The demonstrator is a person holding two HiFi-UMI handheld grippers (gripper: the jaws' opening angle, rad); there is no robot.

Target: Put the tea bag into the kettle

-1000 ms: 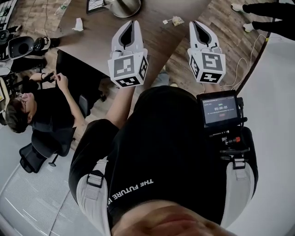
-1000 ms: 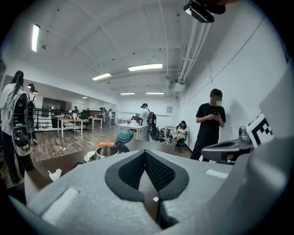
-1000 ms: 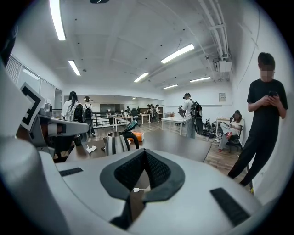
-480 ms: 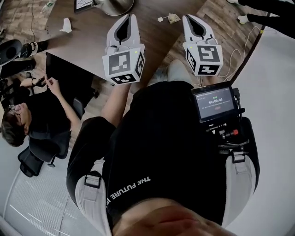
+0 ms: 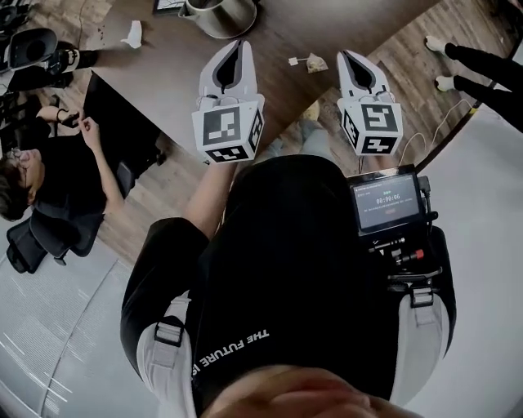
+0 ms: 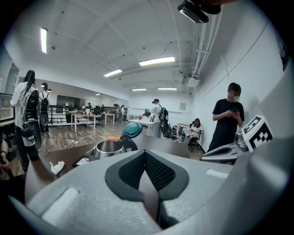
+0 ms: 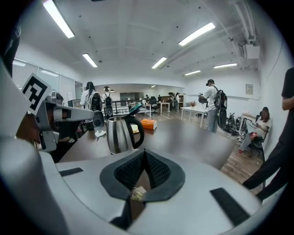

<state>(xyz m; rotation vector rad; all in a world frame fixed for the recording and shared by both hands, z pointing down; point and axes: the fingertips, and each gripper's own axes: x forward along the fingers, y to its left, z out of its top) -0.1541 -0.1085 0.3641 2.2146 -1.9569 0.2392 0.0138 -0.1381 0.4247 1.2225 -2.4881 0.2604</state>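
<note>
Tea bag (image 5: 315, 63): on table (image 5: 278, 33), near its edge, beside right gripper (image 5: 345, 57).
Kettle (image 5: 219, 11): lid up, well apart across bare tabletop.
Left gripper (image 5: 239, 46) and right gripper: jaws closed, empty.

Silver kettle (image 7: 118, 134), teal lid (image 6: 132, 130), brown table (image 5: 176, 69), white left tool (image 5: 239, 45), white right tool (image 5: 344, 55), black-and-white markers (image 5: 229, 131)

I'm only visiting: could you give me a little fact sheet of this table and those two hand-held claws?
Kettle: shiny steel kettle with black handle, lid up, on the brown table
Tea bag: small pale tea bag lying on the table, apart from the kettle, unheld
Left gripper: jaws together, empty
Right gripper: jaws together, empty, near the tea bag
Also: crumpled white tissue on the table
</note>
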